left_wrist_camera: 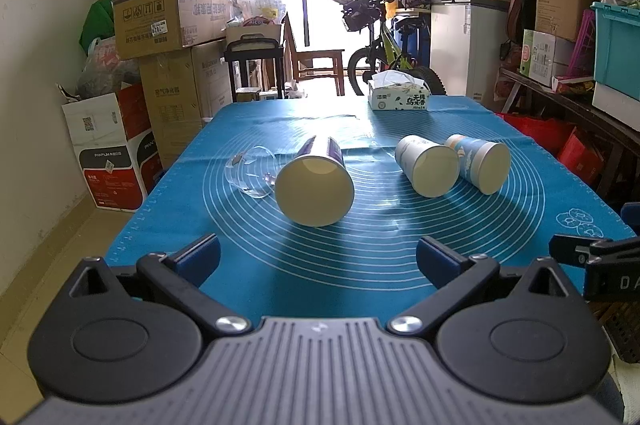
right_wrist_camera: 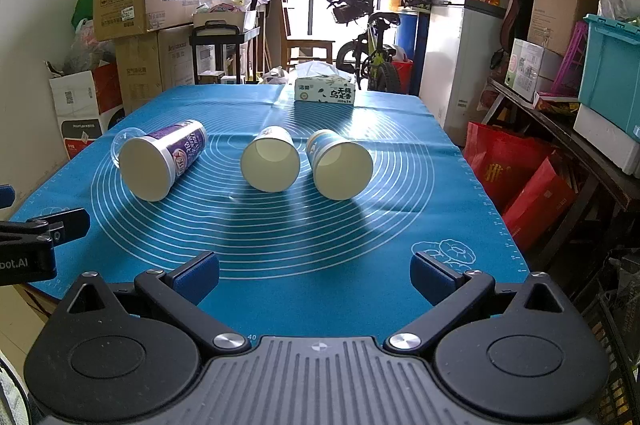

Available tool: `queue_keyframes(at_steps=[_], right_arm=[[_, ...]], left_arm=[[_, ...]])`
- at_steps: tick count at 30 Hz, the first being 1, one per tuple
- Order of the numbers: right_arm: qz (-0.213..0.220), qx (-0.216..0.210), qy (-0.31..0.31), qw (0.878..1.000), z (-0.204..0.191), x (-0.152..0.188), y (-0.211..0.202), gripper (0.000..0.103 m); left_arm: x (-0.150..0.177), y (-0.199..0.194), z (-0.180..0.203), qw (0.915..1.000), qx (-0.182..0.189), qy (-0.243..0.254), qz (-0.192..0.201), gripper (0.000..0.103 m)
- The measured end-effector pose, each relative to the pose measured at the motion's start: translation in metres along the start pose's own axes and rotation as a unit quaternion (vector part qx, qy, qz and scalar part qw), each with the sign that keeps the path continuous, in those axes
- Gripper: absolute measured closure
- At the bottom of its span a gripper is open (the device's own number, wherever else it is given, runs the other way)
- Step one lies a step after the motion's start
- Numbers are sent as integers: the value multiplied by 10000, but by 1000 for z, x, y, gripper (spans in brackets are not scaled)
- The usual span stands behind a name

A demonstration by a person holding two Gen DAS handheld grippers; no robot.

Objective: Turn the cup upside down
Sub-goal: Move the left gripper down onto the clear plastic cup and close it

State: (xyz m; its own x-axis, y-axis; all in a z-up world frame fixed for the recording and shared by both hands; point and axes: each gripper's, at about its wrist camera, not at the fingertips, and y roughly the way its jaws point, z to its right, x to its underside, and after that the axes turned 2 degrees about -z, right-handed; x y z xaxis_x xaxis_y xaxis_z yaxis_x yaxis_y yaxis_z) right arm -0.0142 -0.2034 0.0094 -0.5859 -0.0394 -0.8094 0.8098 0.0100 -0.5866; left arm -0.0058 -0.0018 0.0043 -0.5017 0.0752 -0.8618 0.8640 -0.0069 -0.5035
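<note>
Three paper cups lie on their sides on the blue mat, mouths toward me. A tall purple-and-white cup lies at the left; it also shows in the right wrist view. A white cup lies in the middle and a blue cup at the right. A clear plastic cup lies beside the purple one. My left gripper is open and empty, short of the purple cup. My right gripper is open and empty, short of the two smaller cups.
A tissue box stands at the table's far edge. Cardboard boxes are stacked left of the table. A bicycle, a white cabinet and cluttered shelves stand behind and to the right.
</note>
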Motion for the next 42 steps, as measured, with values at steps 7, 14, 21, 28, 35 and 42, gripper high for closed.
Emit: queue_keyframes(at_steps=[7,14,21,28,35,42], right_arm=[[13,-26,31,10000,1,0,0,0],[61,-76,177,9998,8,-8,6,0],[138,10,334,9993,19,-22,24,0],[158,96,356,9992,24,-29,37,0],[98,136,376,9992,25,-31,51,0],[41,93,374,9992,27,-30,63,0]], left_arm=[[0,0,0,10000,-5,-11,-5,1],[-26,23,-27,9990,-26,-399,-214,1],[-66,68,-69,9946,-125,-931,-448,1],[-82,112,-100,9952,-251,-674,-657,1],[-112,155,-128,9821,-214,-1386,-1256,1],[-139,208,-126,9568,-230,-1867,-2215,1]])
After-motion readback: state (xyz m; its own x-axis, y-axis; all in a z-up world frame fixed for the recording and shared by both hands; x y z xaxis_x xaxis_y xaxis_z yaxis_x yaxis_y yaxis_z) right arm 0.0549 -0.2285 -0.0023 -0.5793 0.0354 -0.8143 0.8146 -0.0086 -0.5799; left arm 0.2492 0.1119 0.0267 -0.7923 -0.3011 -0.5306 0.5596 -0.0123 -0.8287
